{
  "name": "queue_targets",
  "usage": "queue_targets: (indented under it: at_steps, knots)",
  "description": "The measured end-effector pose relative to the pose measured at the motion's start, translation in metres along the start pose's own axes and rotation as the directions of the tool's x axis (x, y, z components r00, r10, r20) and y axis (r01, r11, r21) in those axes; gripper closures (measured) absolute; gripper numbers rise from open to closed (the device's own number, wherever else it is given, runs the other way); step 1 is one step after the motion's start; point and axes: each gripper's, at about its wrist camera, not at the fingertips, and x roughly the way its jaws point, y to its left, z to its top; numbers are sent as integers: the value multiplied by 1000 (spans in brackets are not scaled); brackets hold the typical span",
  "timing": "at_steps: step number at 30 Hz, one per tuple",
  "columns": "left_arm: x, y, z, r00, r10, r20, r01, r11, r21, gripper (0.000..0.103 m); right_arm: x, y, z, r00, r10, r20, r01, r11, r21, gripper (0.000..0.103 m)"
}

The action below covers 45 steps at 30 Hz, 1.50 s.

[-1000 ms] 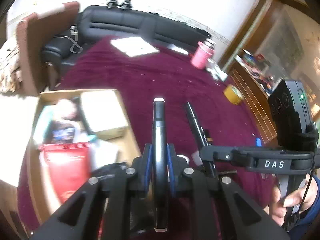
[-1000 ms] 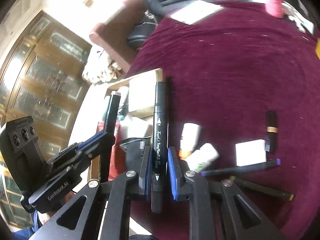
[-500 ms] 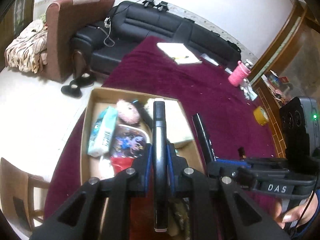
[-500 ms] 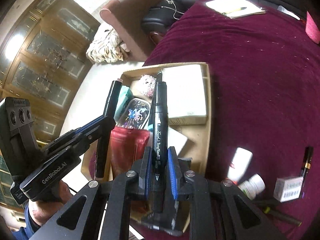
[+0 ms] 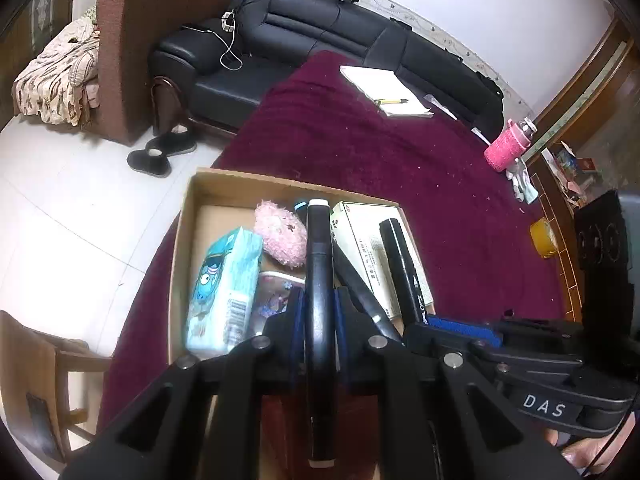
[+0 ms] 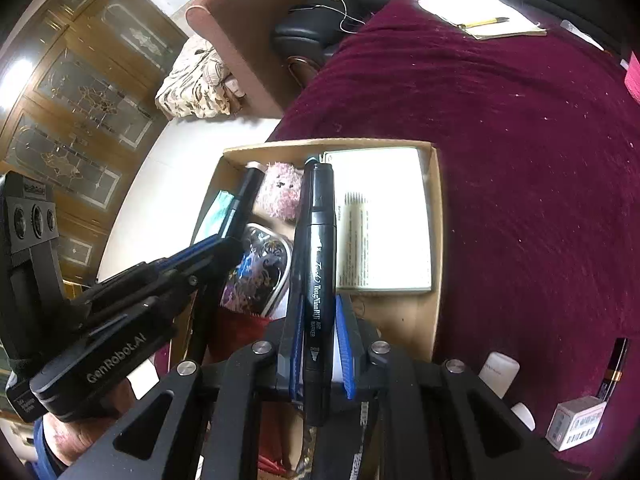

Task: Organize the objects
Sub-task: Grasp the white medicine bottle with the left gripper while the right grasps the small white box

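I've got both grippers over the shallow brown cardboard box (image 5: pixel 188 216), each carrying a pen lengthwise so it points ahead & can drop flat inside. Left gripper (image 5: pixel 319 312) is clamped on a black marker w/ a white end cap (image 5: pixel 318 248); right gripper (image 6: pixel 318 332) is clamped on a black art marker w/ white lettering (image 6: pixel 318 240). Both tilt steeply down, tips above the box contents, not resting yet, I'd say.

Box already holds a teal tissue pack w/ cartoon print (image 5: pixel 224 292), a fluffy pink puff (image 5: pixel 280 236), a flat white carton w/ printed text (image 6: pixel 380 216) & a patterned oval tin (image 6: pixel 256 268). It sits on the dark red cloth (image 6: pixel 520 160); more small items wait near its right side.
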Motion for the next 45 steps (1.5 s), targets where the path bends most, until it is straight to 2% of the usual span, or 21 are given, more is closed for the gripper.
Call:
queue_targets:
  at_steps: [9,12,14,19,22,25,29,35,39,45]
  knots:
    - [10,7,2,1000,1,-22,-1,1000,-24,89,7,1,6,1000,18,0,-18,1000,3,84]
    - [10,8,0,1000,-17,-25,16,999,-41,79,1,-1,3,1000,30,7,-30,1000,10,84]
    - [10,10,-2,1000,-15,-27,14,999,-49,66,-6,-3,-1,999,34,20,-35,999,18,84]
    - [1,5,-7,1000,-22,-5,21,998,-56,63,-28,-12,-14,997,60,47,-61,998,31,83]
    - [-9,-1,-11,1000,-24,13,25,998,-54,63,-50,-25,-25,995,83,64,-86,995,43,79]
    - [-23,-14,-17,999,-14,43,16,999,-39,62,-72,-44,-40,990,108,88,-113,992,59,74]
    - [-39,-39,-32,997,5,76,-4,1000,-19,60,-102,-84,-70,986,121,112,-132,987,95,73]
    - [-43,-98,-57,997,-41,69,37,998,52,60,-140,-163,-123,985,100,142,-129,968,214,72]
    - [-24,-143,-78,998,-69,1,68,987,149,60,-154,-199,-150,982,104,155,-144,950,276,70]
    - [13,-187,-106,993,-42,-110,72,957,282,60,-165,-229,-176,981,103,163,-150,939,310,70]
